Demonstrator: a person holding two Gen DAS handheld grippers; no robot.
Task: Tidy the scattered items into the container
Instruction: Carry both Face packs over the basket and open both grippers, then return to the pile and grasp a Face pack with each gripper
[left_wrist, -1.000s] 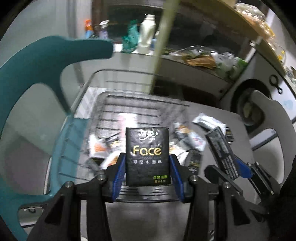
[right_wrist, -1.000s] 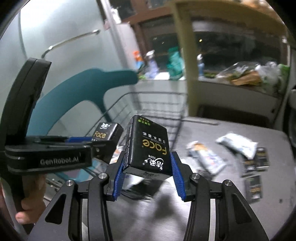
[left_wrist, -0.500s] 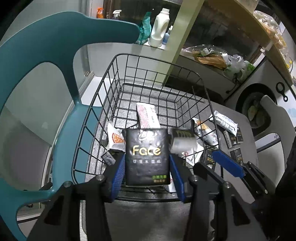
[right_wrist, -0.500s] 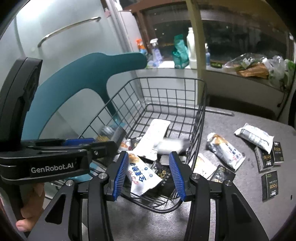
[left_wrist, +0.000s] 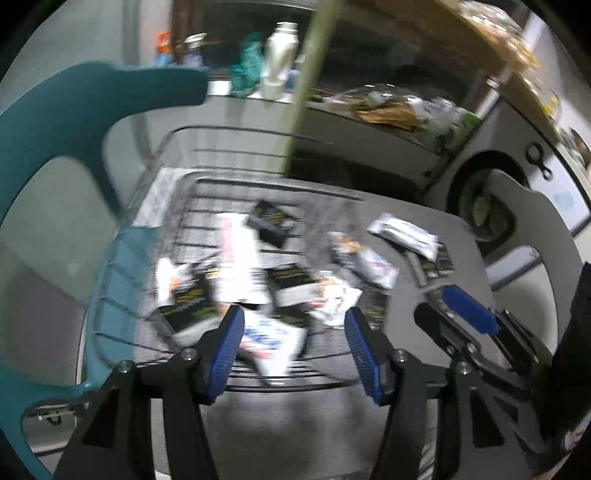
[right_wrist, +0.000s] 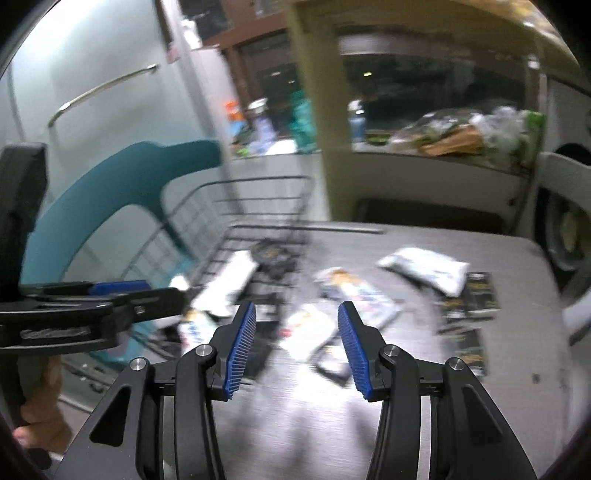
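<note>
A black wire basket stands on the grey table and holds several snack packets and black tissue packs, one black pack near its far wall. My left gripper is open and empty at the basket's near rim. My right gripper is open and empty over the table, right of the basket; it also shows in the left wrist view. On the table lie a white packet, a snack packet and black packs. Both views are blurred.
A teal chair stands left of the basket. A white chair is at the right edge. Bottles and bags sit on a ledge behind the table.
My left gripper has opened and let go of the black Face tissue pack into the basket. My right gripper let its pack go earlier and has moved right, over the table.
</note>
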